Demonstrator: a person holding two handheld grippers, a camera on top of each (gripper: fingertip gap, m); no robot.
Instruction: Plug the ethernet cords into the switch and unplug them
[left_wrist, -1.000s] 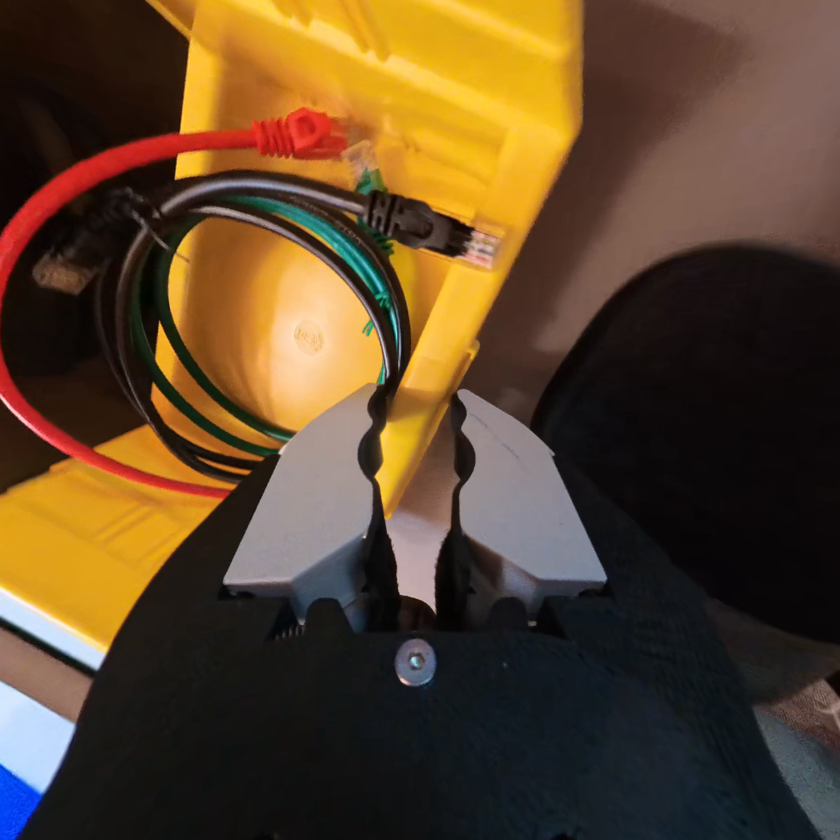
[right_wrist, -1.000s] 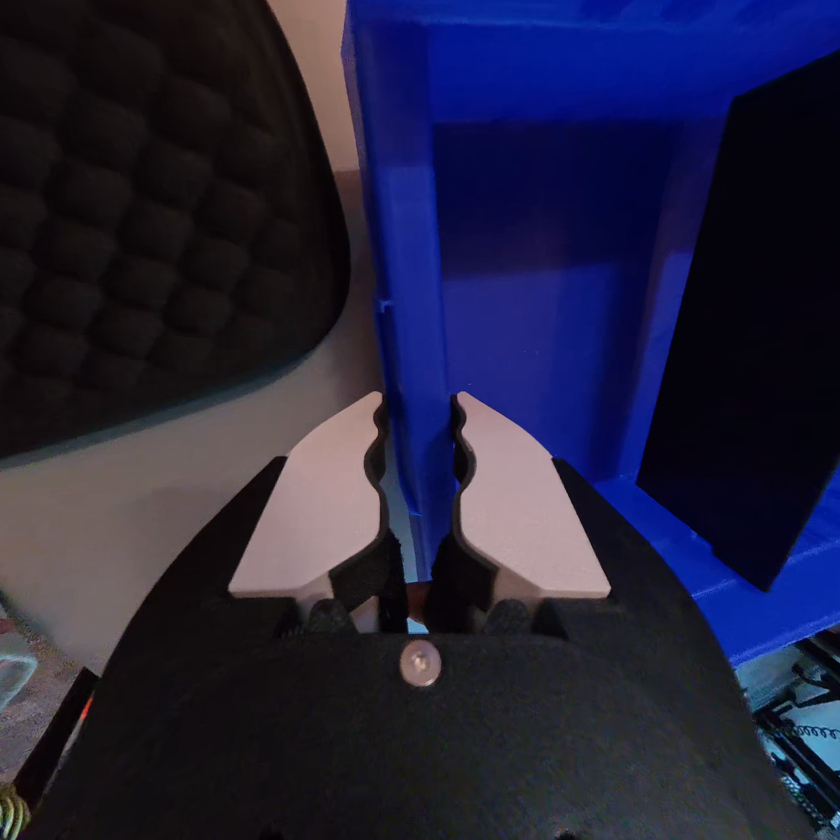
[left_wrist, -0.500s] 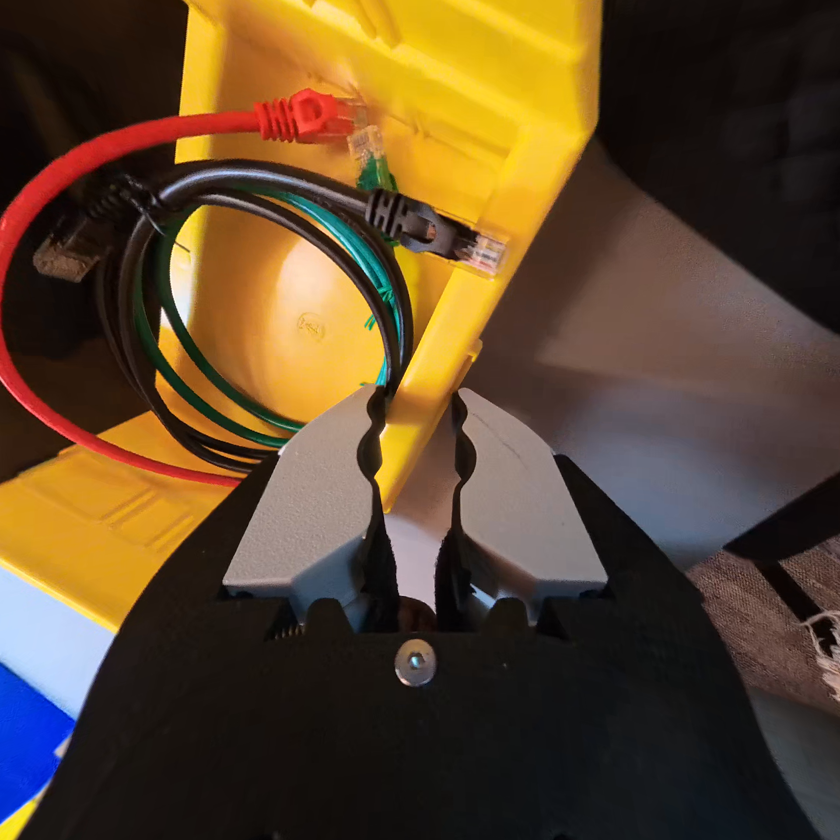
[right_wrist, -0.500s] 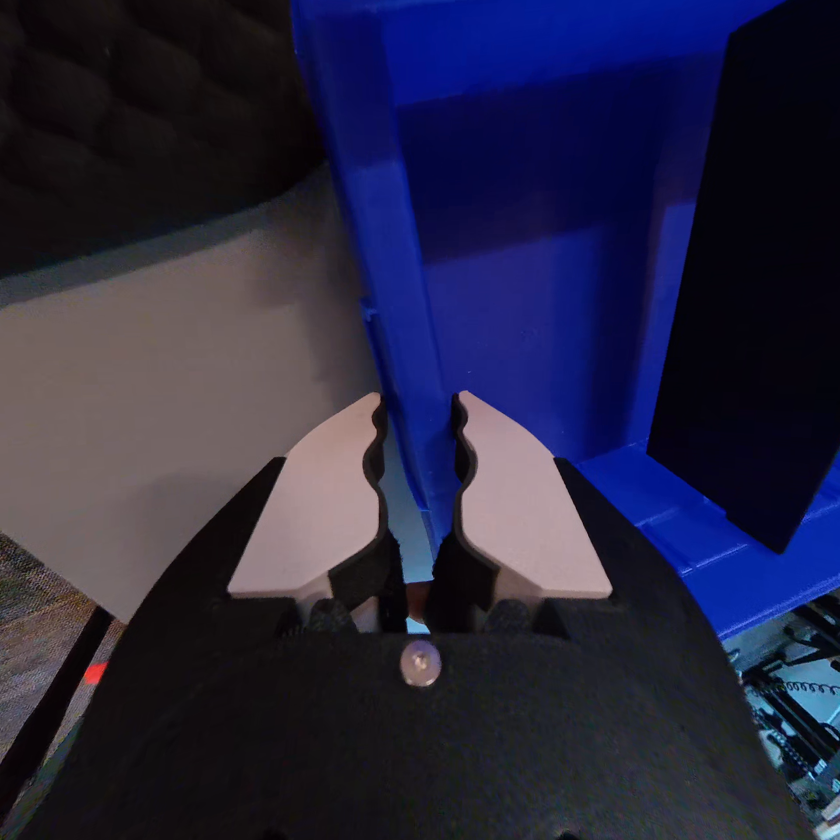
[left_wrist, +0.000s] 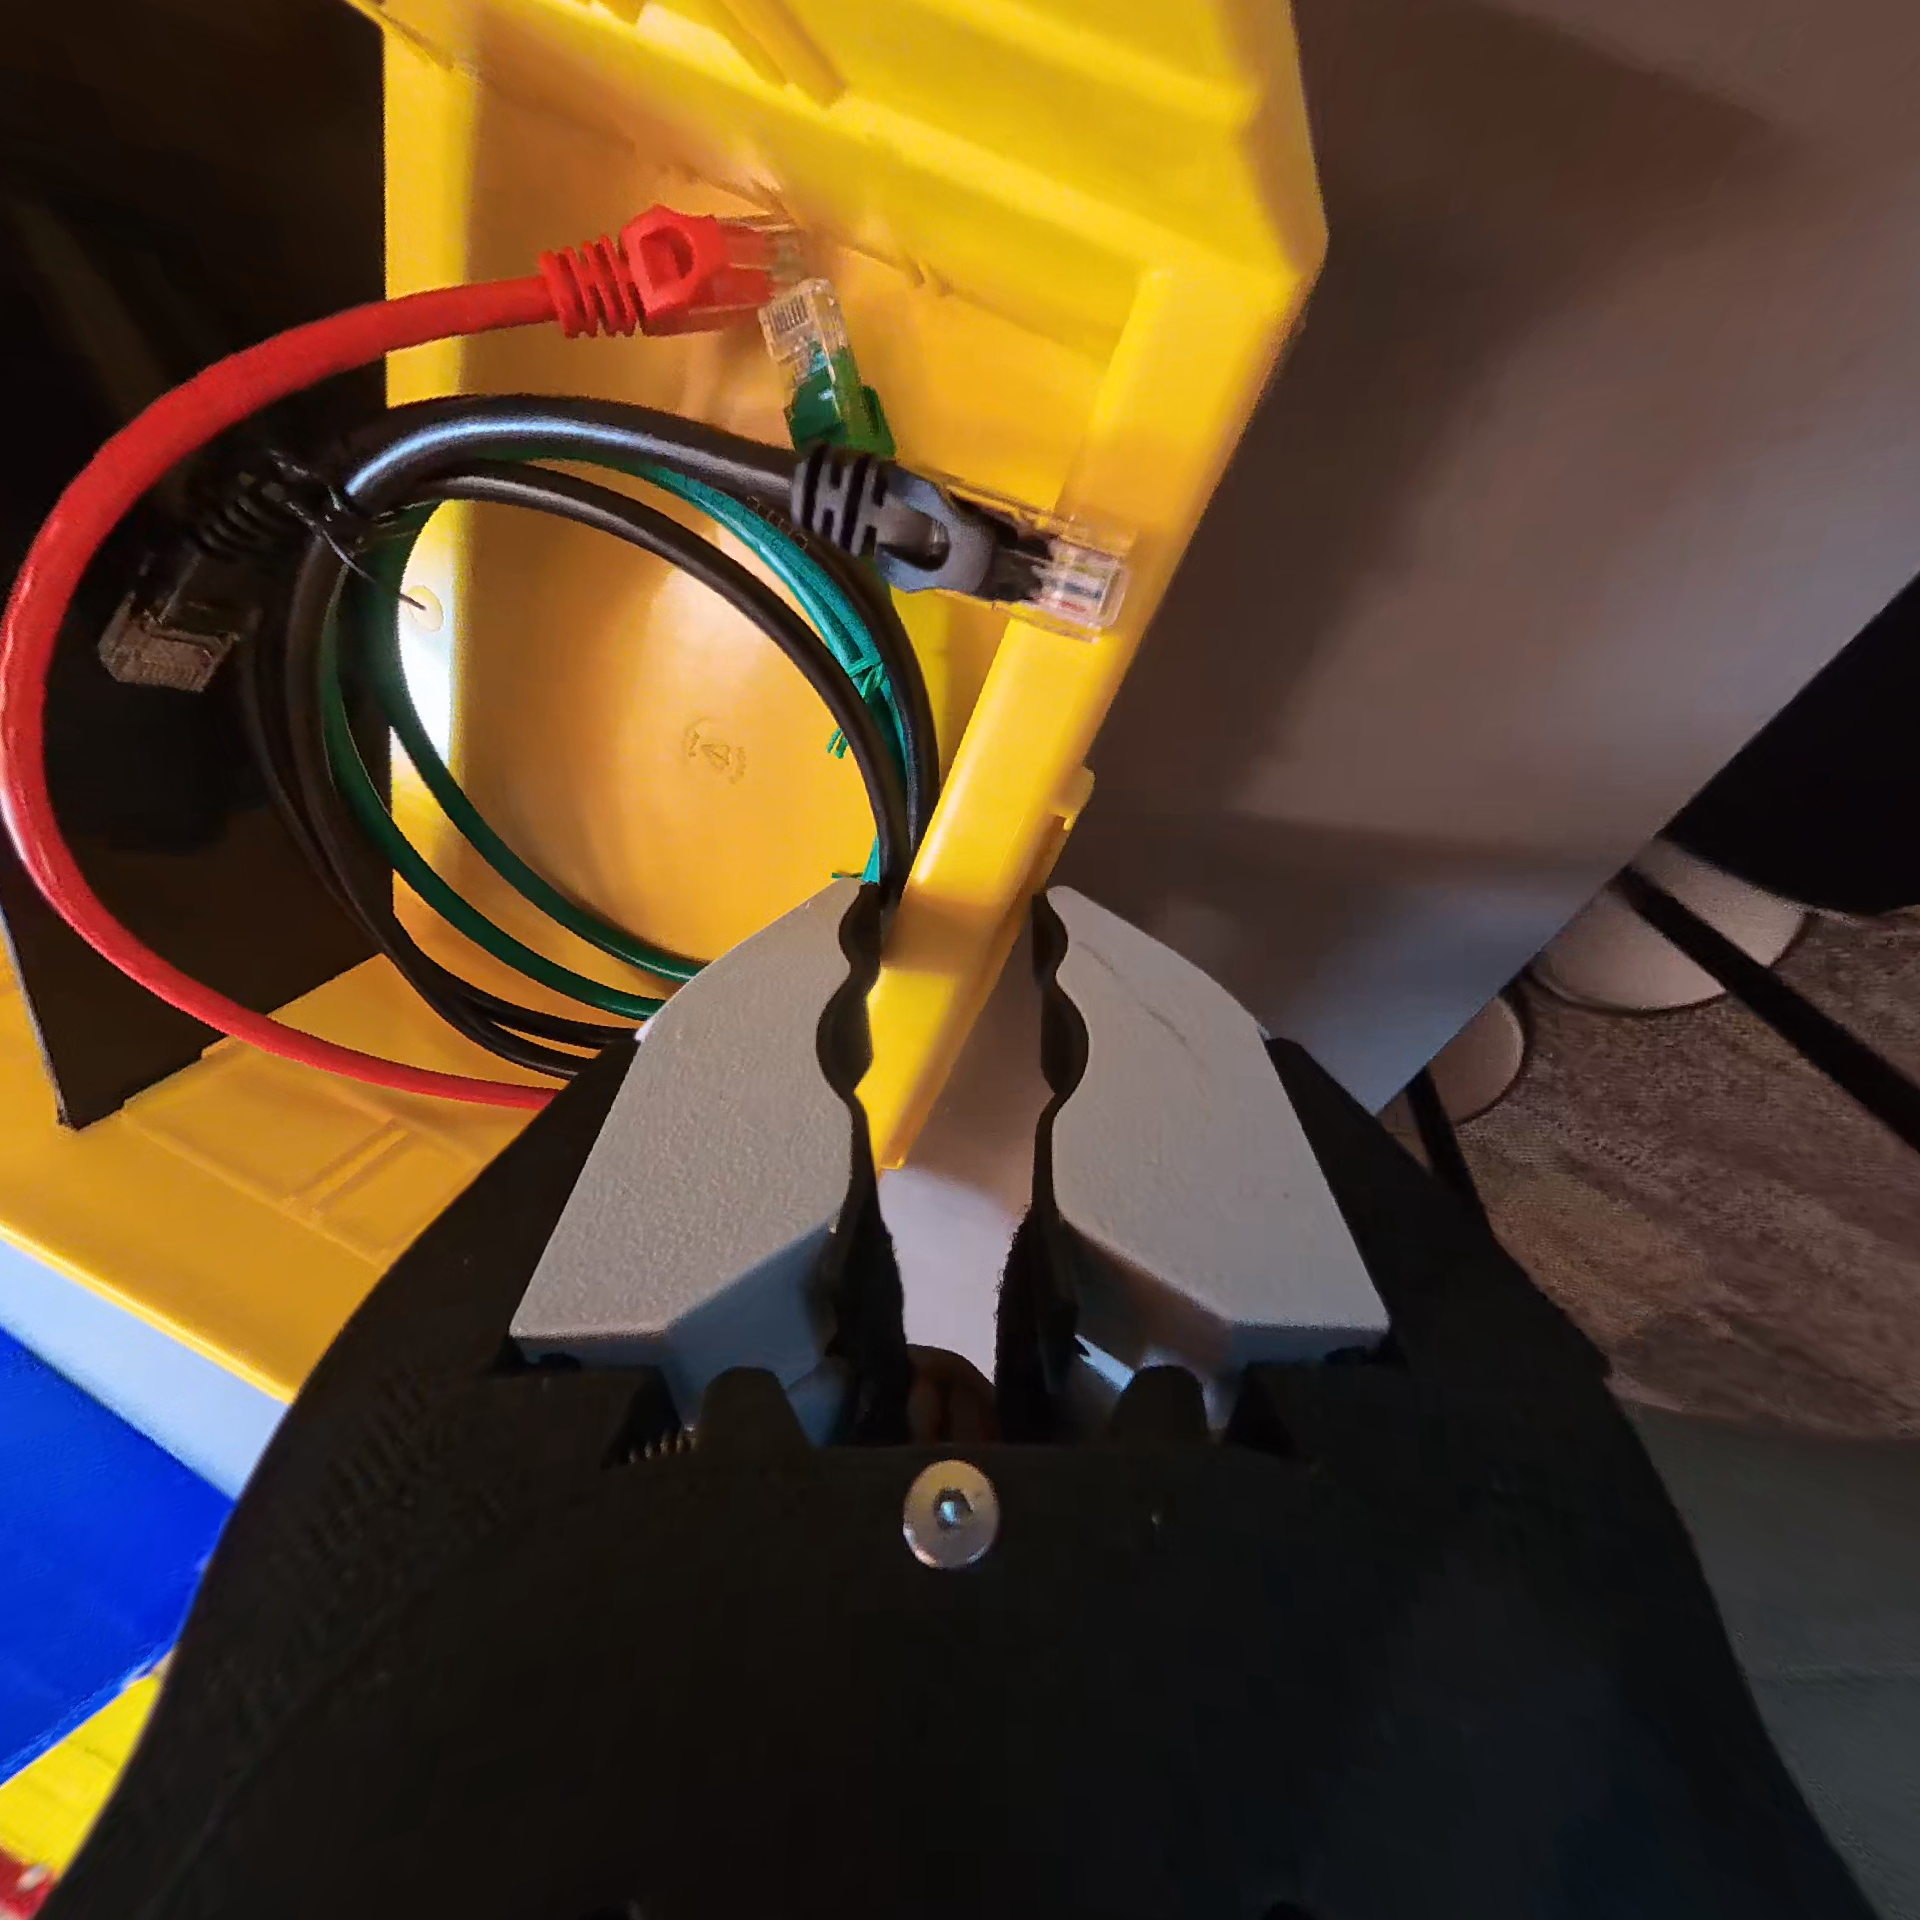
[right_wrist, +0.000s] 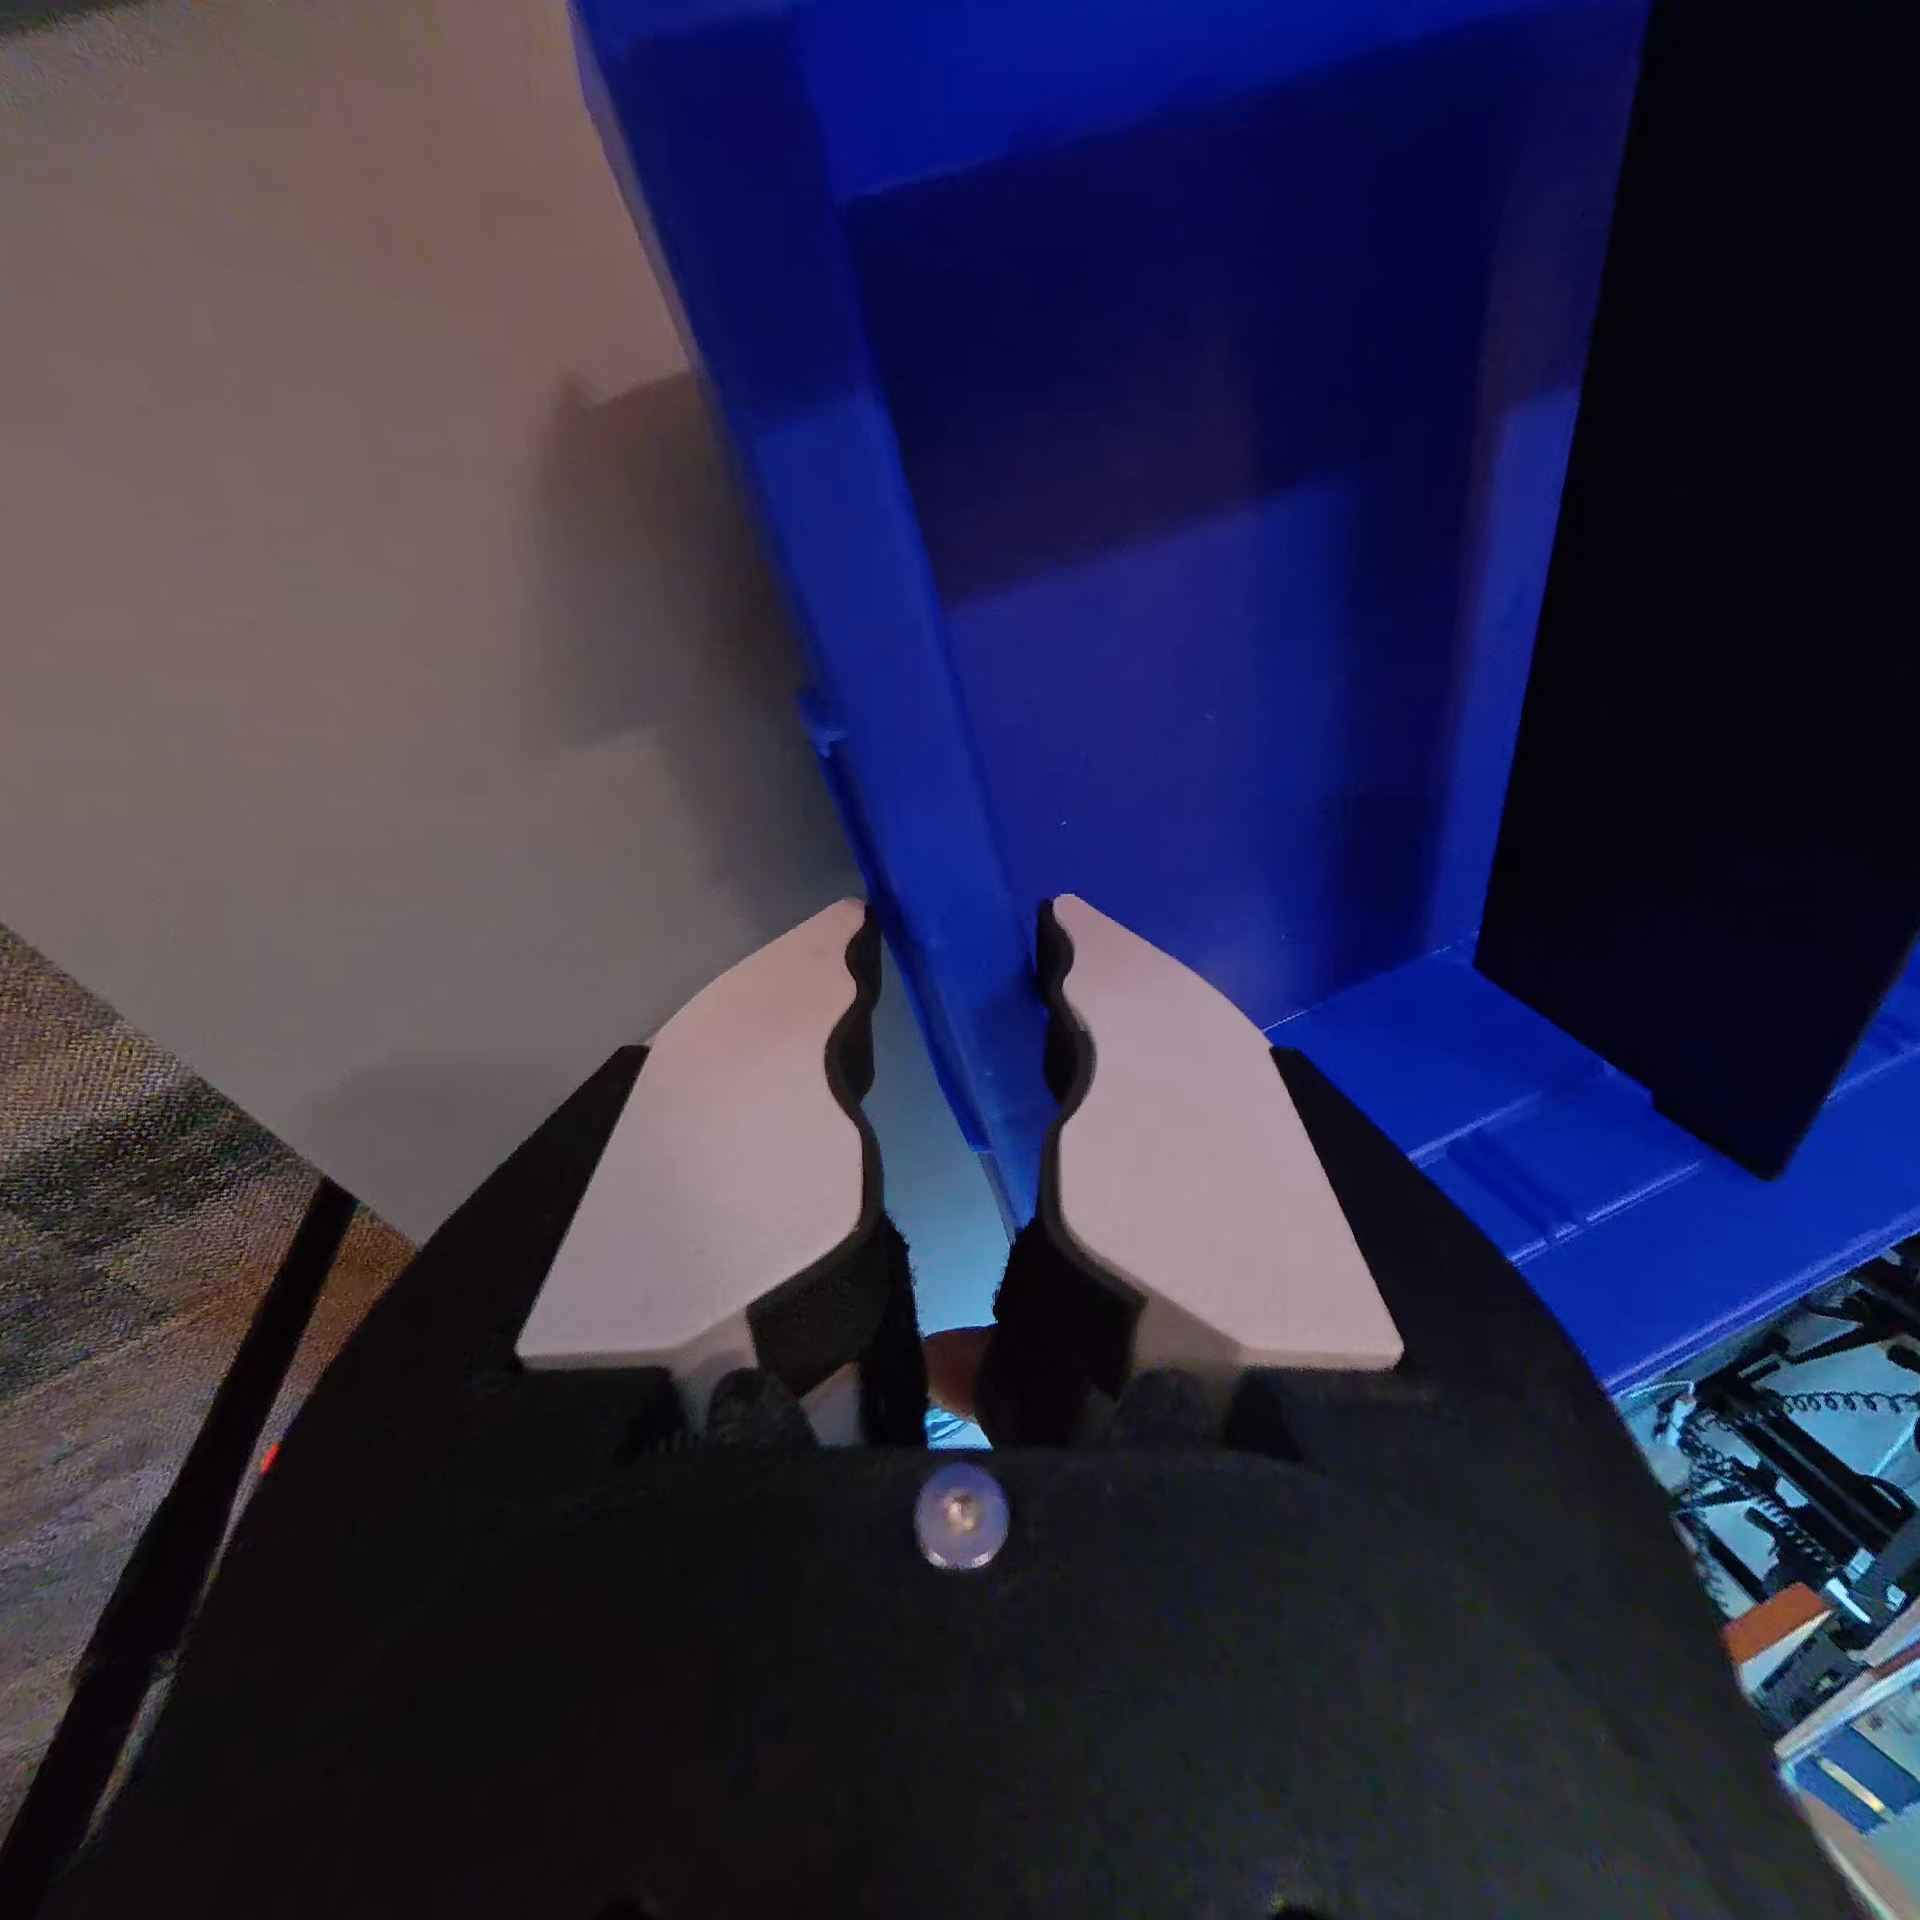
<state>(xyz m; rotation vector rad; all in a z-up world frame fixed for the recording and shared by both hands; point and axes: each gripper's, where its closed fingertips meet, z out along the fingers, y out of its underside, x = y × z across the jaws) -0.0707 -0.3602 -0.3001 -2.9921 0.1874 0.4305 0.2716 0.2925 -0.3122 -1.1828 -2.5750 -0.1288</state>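
My left gripper (left_wrist: 951, 904) is shut on the side wall of a yellow bin (left_wrist: 935, 156). Inside the bin lie a red ethernet cord (left_wrist: 665, 275), a green one (left_wrist: 821, 364) and a black one (left_wrist: 935, 530), coiled loosely with their plugs free. A second black plug (left_wrist: 166, 644) hangs at the left. My right gripper (right_wrist: 956, 914) is shut on the side wall of a blue bin (right_wrist: 904, 623). A flat black box (right_wrist: 1714, 520) stands in that bin at the right. I cannot see any ports on it.
A pale tabletop (right_wrist: 312, 520) lies behind both bins, with a black leg (right_wrist: 239, 1403) and grey carpet (right_wrist: 104, 1143) below. The left wrist view shows carpet (left_wrist: 1662, 1143) and a blue bin corner (left_wrist: 83, 1558). Cluttered gear (right_wrist: 1766, 1507) sits at the lower right.
Both bins have moved with my grippers. The black padded chair has slid out of both views, and tabletop edge and carpet now show. Both grips are unchanged.
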